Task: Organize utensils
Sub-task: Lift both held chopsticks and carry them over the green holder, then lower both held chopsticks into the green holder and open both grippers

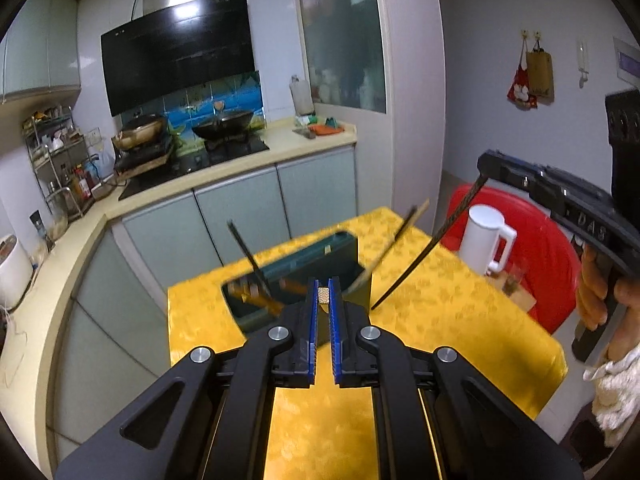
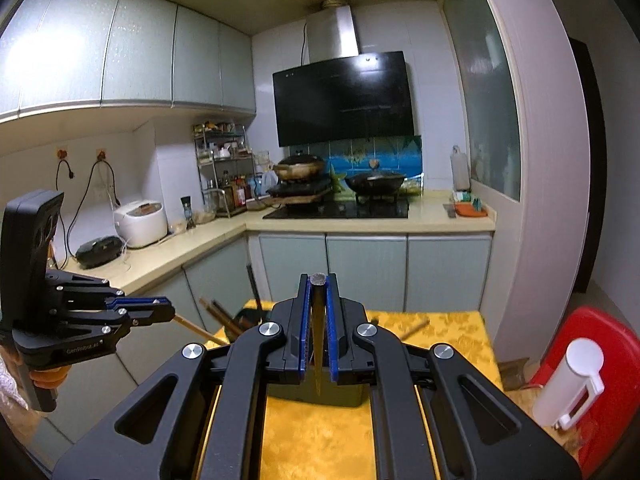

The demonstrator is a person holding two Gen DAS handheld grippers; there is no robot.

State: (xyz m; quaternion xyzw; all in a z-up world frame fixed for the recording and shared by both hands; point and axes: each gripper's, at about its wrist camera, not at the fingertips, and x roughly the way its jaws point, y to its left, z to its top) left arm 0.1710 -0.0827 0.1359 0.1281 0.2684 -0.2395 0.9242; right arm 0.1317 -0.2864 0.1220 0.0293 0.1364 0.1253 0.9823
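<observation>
left gripper (image 1: 323,295) pinches a chopstick (image 1: 323,296), shaft mostly hidden.

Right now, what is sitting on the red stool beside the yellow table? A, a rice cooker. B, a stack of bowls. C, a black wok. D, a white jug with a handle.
D: the white jug with its handle stands on the red stool next to the yellow table; the rice cooker and the wok are over on the kitchen counter.
</observation>
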